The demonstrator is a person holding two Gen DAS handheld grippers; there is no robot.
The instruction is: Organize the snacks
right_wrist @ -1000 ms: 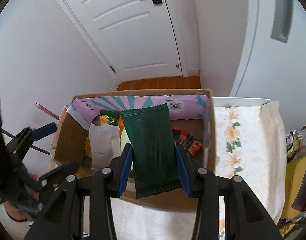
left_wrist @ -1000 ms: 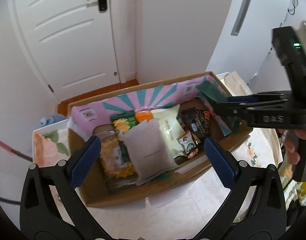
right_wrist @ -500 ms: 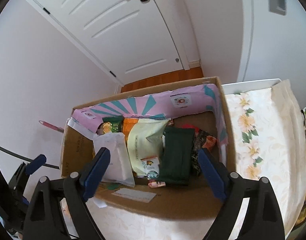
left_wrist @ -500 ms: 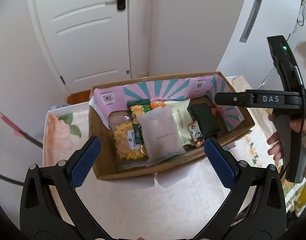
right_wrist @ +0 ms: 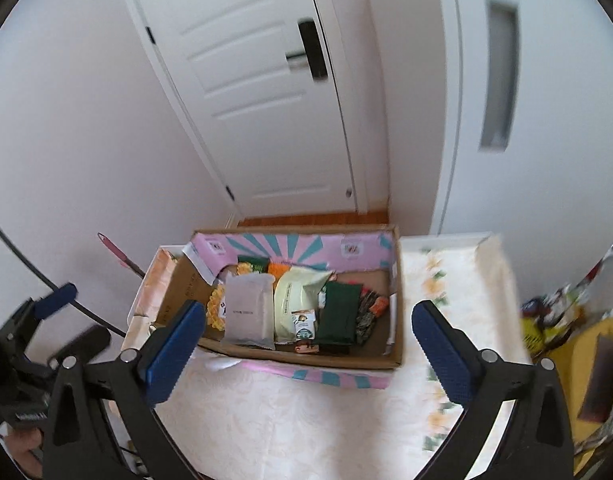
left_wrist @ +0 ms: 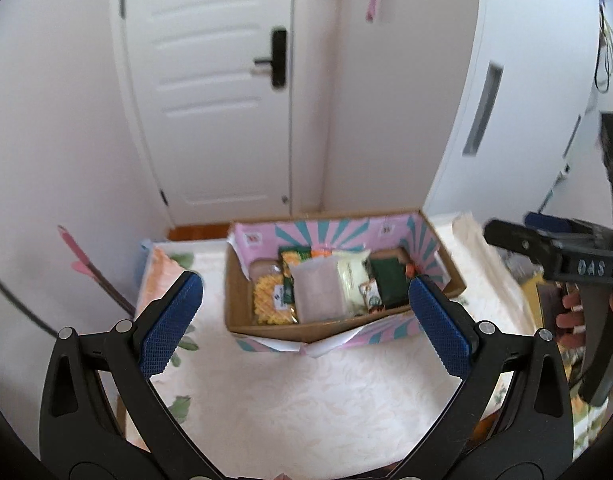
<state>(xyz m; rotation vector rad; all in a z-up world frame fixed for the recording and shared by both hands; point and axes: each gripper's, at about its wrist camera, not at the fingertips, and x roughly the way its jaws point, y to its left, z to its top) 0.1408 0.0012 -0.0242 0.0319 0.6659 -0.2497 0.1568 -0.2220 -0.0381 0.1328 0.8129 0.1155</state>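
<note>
One cardboard box sits on the desk, which is covered with a floral cloth, and the snacks lie inside it. From left to right the count runs: one bag of yellow snacks, one pale grey pouch, one cream bag, one small sachet and one dark green packet, with a few darker wrappers at the right end too jumbled to count. A green and orange pack shows behind them, against the pink and teal lining.

The right gripper has just been opening: its two blue fingers stand wide apart with nothing between them, above the near edge of the box and touching nothing. The green packet lies flat in the box, clear of them.

The left gripper also has its fingers spread wide and empty, above the cloth in front of the box.
</note>
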